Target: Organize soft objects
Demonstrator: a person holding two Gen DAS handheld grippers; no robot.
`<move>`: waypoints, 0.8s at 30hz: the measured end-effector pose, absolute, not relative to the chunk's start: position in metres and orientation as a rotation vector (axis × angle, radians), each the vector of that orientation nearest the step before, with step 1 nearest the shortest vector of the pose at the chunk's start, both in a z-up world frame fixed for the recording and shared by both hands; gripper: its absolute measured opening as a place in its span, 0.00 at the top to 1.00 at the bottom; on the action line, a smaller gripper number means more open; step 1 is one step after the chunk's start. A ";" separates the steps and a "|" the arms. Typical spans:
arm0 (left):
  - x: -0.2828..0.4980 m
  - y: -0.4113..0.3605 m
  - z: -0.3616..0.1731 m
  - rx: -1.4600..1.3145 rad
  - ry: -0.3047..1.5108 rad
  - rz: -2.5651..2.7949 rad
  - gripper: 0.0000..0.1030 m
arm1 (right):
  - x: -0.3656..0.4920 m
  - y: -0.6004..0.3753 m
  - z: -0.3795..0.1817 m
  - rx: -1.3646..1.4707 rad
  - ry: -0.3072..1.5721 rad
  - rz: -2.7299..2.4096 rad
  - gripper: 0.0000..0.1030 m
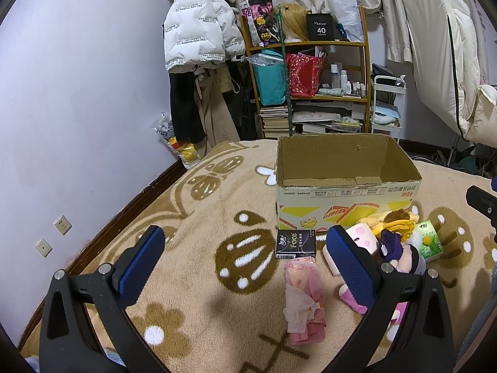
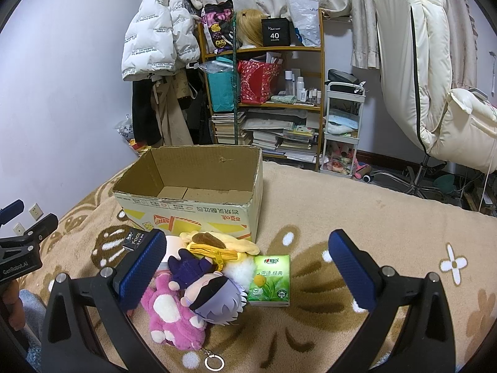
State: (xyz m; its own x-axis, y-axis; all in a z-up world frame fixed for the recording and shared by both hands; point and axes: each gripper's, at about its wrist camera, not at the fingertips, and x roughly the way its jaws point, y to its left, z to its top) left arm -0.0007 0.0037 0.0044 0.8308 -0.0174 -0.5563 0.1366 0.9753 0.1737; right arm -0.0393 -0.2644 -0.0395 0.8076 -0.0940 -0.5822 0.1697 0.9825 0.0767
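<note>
An open empty cardboard box stands on a beige patterned blanket. In front of it lie soft items: a pink tissue pack, a black Face tissue pack, a green tissue pack, a pink plush bear, a purple-haired doll and a yellow plush. My left gripper is open and empty above the blanket, left of the pile. My right gripper is open and empty, over the doll and green pack.
A wooden shelf with bags, books and bottles stands behind the bed, with a white jacket hanging left of it. A white cart and a chair with a cream coat stand at the right. The wall is at the left.
</note>
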 end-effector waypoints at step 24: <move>0.055 -0.015 -0.059 0.257 0.909 -0.099 0.01 | 0.007 -0.282 -0.074 0.267 0.795 -0.173 0.00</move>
State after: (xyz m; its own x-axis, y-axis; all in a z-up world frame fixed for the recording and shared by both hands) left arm 0.0547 -0.0155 -0.0587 0.6123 0.0239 -0.7902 0.1927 0.9649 0.1785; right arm 0.0071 -0.2819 -0.0745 0.6888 -0.0533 -0.7230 0.2528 0.9524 0.1706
